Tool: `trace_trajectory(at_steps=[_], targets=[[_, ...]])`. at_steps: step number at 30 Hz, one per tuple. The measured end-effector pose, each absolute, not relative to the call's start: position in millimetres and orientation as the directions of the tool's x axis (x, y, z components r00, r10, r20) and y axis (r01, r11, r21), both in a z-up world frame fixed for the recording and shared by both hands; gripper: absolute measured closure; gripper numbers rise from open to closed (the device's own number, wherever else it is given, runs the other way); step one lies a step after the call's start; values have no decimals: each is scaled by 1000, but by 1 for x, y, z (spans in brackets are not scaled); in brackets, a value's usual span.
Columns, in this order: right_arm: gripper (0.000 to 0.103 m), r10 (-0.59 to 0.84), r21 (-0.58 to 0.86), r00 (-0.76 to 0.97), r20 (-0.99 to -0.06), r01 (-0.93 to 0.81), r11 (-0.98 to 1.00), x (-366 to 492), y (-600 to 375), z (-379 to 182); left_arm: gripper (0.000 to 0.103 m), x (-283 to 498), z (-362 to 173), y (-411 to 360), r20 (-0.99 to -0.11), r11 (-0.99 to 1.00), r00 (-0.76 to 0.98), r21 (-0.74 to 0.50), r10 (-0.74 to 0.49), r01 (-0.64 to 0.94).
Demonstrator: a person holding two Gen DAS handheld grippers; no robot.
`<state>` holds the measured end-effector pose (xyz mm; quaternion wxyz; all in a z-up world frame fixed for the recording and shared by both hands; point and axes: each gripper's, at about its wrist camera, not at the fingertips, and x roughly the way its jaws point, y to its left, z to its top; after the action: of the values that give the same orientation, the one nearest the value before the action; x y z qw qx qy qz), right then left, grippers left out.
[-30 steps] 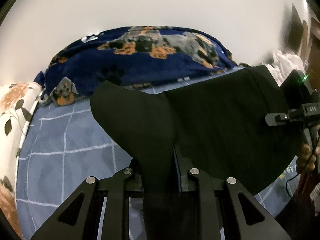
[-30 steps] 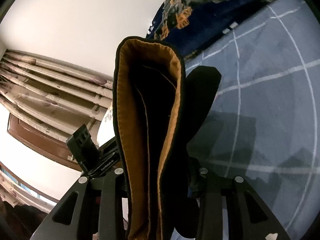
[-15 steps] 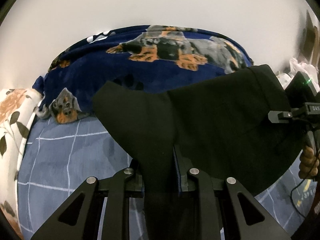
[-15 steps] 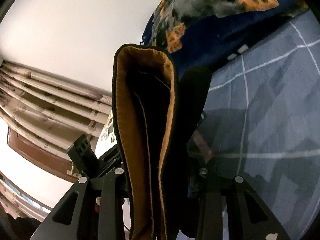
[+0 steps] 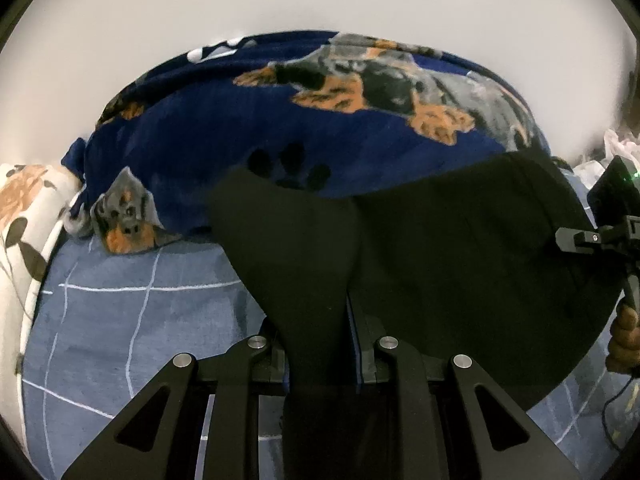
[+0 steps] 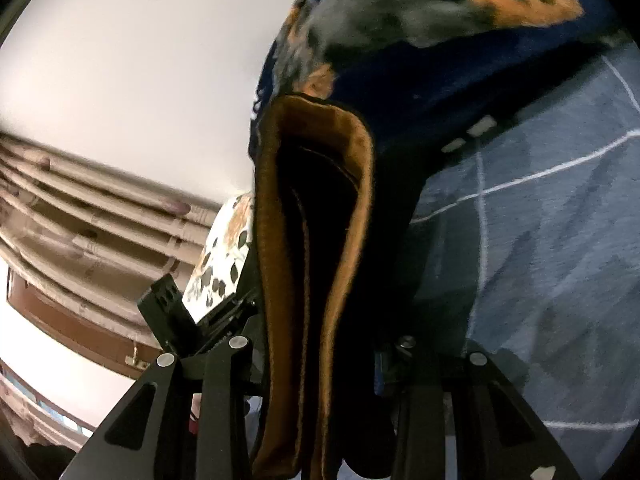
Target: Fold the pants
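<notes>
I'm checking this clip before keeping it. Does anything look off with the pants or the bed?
Nothing stands out. The black pants hang between both grippers above the blue checked sheet, with their brown lining showing at the right gripper. The dog-print blanket lies bunched, undamaged.

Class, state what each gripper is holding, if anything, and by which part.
Both hold the black pants. The left gripper pinches a black fabric edge; the right gripper clamps an open end showing its orange-brown lining. Whether that end is waistband or hem cannot be told.

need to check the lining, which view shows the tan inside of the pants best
The right wrist view: the pants open toward the lens there, baring the tan lining. The left wrist view shows only their black outer cloth.
</notes>
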<state>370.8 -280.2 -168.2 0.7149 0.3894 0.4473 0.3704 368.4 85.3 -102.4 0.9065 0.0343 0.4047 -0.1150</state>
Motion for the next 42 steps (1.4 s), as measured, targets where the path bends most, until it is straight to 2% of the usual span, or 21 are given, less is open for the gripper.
trace_trajectory(at_steps=[6,12,21,23,26,32,42], targets=[[69,864,885,337,-374,-149,441,370,-288,-184,81,370,-114,87,-741,976,652,-18,-160,219],[69,833,864,356,-424,-116,490,369,-290,-196,73,370,-124,91,-738,981,658,-24,-147,192],[71,740,771,413,-531,-127,624,364,-277,-187,51,370,-133,98,-726,992,680,-17,-96,122],[71,719,750,423,-552,-126,650,363,-275,-186,39,371,-135,100,-726,995,684,-10,-74,97],[70,702,733,431,-567,-124,669,364,-272,-183,31,374,-137,104,-732,998,679,-17,-59,68],[70,689,719,444,-573,-132,683,363,-267,-182,24,376,-140,111,-737,998,673,-54,-64,35],[67,664,692,466,-584,-143,708,361,-263,-179,21,376,-142,110,-733,999,679,-43,-40,12]])
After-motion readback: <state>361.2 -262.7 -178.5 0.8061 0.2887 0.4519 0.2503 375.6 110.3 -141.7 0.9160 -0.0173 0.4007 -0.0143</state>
